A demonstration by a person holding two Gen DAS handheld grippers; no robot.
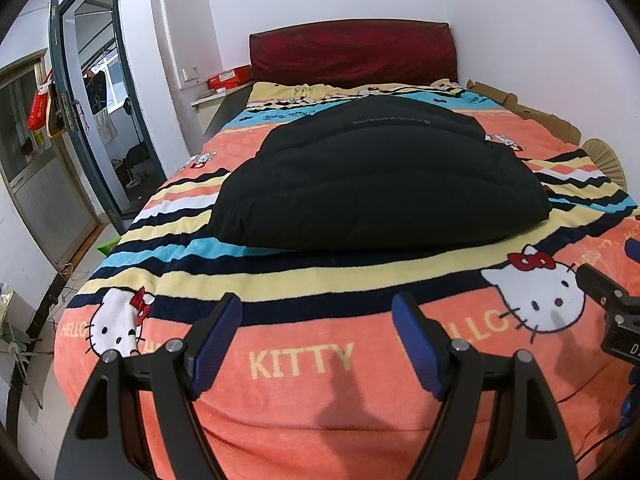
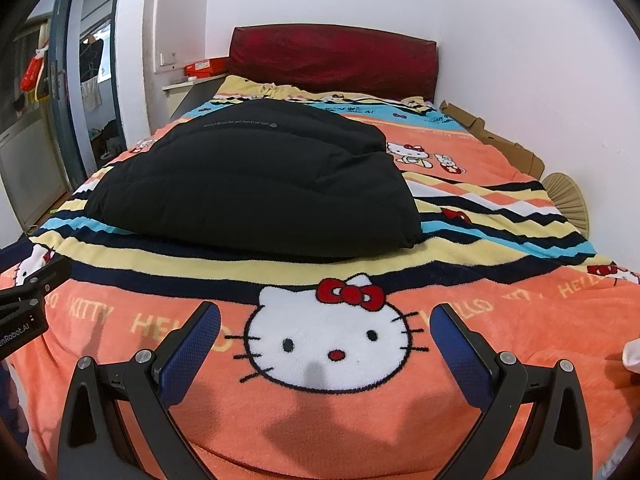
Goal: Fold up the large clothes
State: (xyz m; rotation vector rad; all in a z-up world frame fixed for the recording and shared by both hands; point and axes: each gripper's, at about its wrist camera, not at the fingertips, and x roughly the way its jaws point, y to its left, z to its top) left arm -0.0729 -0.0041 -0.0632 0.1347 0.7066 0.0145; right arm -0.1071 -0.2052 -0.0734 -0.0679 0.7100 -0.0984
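Observation:
A black padded jacket (image 1: 376, 176) lies folded in a thick bundle in the middle of the bed; it also shows in the right wrist view (image 2: 248, 184). My left gripper (image 1: 318, 312) is open and empty, held above the near end of the bed, short of the jacket. My right gripper (image 2: 326, 320) is open and empty, held over a cat face on the blanket, also short of the jacket. The right gripper's body shows at the right edge of the left wrist view (image 1: 612, 300), and the left gripper's body shows at the left edge of the right wrist view (image 2: 28, 300).
The bed carries an orange striped Hello Kitty blanket (image 1: 304, 360) and has a dark red headboard (image 1: 352, 52). Flattened cardboard (image 1: 528, 112) and a straw fan (image 1: 604, 160) lie along the right wall. An open doorway (image 1: 104, 120) and a nightstand with a red box (image 1: 228, 78) are on the left.

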